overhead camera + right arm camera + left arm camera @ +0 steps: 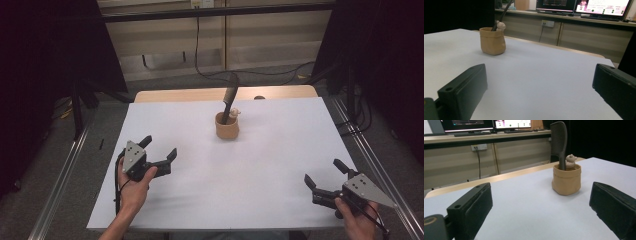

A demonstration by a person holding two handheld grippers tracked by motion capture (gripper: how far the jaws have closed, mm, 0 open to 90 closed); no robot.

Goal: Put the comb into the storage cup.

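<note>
I hold the left gripper (161, 148) and right gripper (323, 173) wide apart, jaws empty, near the table's (280, 150) front edge; the tan pot (227, 125) with a comb (230, 97) stands well beyond.

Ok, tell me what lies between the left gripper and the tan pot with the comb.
Nothing: the high view shows bare white table between the left gripper and the tan pot holding the comb.

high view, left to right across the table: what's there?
left gripper → tan pot holding a dark comb → right gripper. Both grippers have their jaws apart and hold nothing.
</note>
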